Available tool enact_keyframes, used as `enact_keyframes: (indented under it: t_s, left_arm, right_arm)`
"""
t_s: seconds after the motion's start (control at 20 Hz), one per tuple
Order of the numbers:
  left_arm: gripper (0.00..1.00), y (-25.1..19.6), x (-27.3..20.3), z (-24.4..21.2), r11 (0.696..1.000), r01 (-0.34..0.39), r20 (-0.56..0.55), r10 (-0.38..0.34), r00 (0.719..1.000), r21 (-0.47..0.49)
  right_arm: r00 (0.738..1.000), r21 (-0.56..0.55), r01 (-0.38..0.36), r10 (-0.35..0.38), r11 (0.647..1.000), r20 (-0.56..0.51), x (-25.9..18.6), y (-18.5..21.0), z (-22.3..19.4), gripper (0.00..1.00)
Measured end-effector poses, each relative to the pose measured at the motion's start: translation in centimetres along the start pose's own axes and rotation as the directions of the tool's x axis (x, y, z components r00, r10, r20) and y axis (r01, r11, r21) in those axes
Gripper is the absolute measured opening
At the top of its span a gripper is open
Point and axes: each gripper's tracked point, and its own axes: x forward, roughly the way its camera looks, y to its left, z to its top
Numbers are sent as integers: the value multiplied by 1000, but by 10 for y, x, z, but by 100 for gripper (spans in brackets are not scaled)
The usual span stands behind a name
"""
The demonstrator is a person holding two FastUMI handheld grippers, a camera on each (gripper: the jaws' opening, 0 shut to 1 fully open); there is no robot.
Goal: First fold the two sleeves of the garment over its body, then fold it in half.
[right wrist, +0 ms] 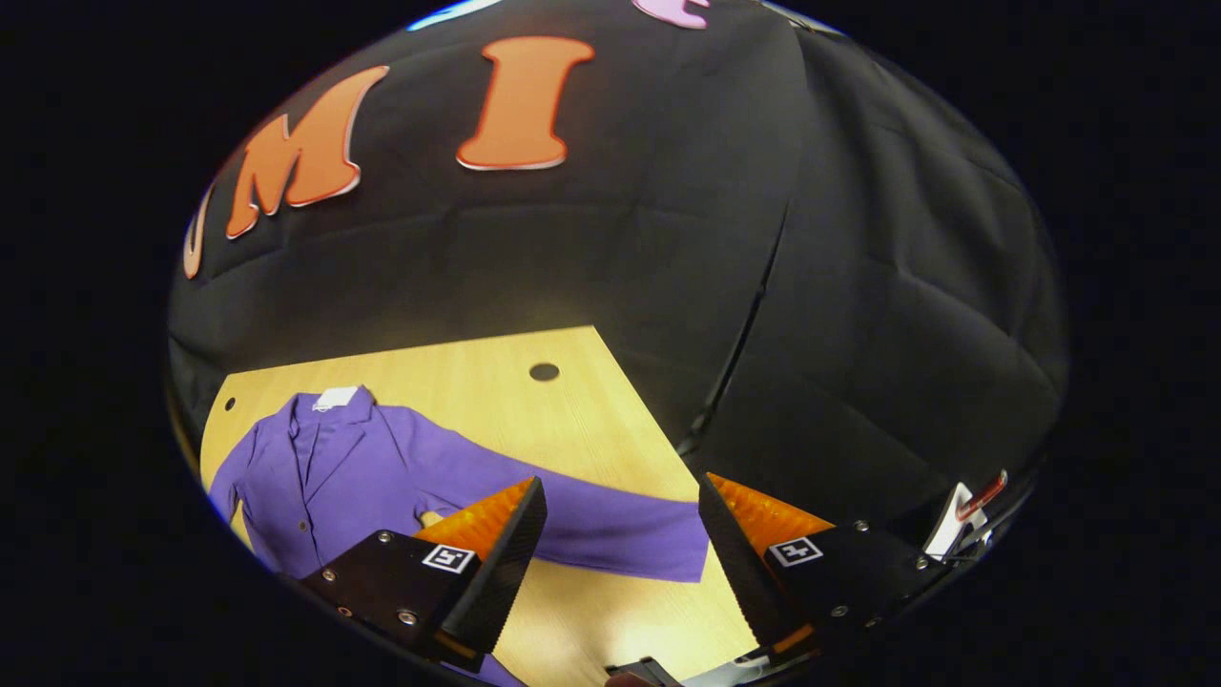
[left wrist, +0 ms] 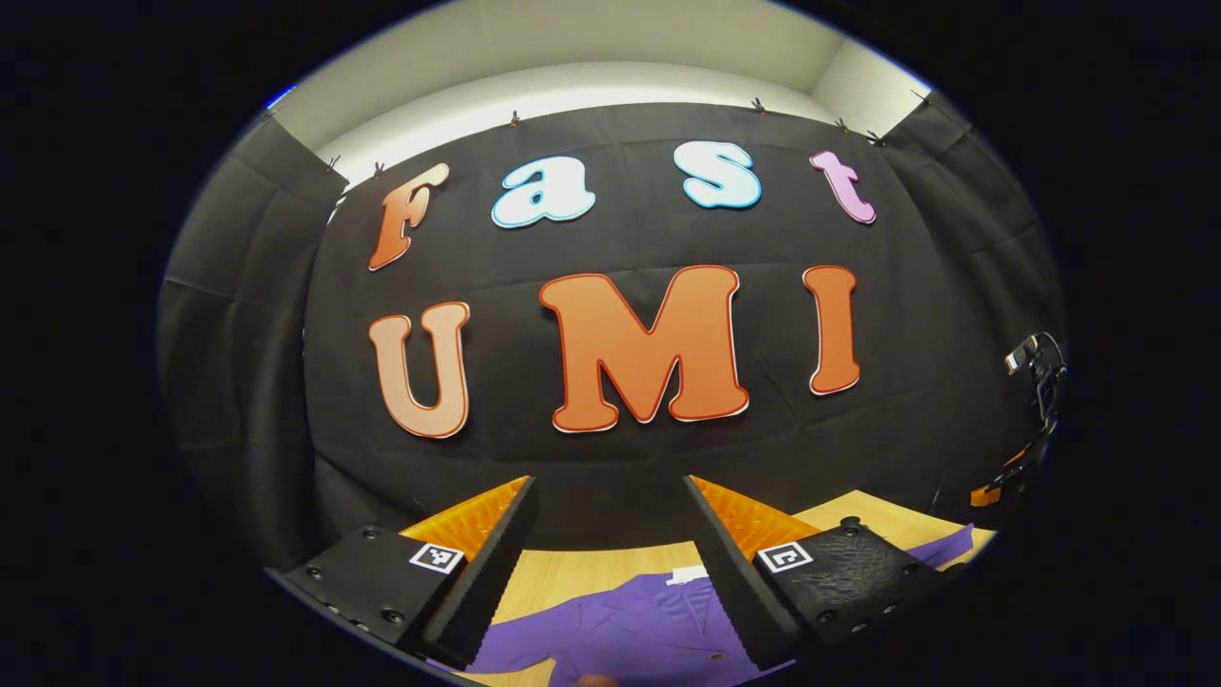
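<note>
A purple jacket [right wrist: 353, 472] lies flat on the wooden table [right wrist: 534, 401], collar toward the far wall, with a white label at the neck. Its one sleeve [right wrist: 610, 530] stretches out to the right across the wood. My right gripper [right wrist: 620, 520] hovers open above that sleeve near the cuff, nothing between its fingers. In the left gripper view the jacket's collar area [left wrist: 630, 625] shows low down between the fingers, and my left gripper [left wrist: 609, 520] is open above it, holding nothing.
Black cloth walls close in the booth behind and to the right of the table. A round hole [right wrist: 544, 371] marks the tabletop near its far edge. A stand with a small device [left wrist: 1035, 382] sits at the right in the left gripper view.
</note>
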Motion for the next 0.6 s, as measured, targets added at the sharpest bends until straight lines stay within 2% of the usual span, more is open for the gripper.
enact_keyframes:
  t_s: [0.05,0.3,0.45,0.6]
  left_arm:
    - [96,3,-1,0,1000,-14,-4,14,1000,4]
    - [96,10,-15,-4,998,-69,-27,69,997,12]
    - [96,13,-26,-8,994,-104,-43,105,994,26]
    - [96,12,-36,-11,990,-134,-60,136,989,42]
  right_arm:
    - [1000,29,-11,12,1000,-18,6,-4,-4,96]
    - [989,78,27,-16,997,-144,37,-39,-24,96]
    - [971,143,20,15,989,-237,56,-48,-42,96]
    - [941,208,14,57,978,-332,75,-57,-62,96]
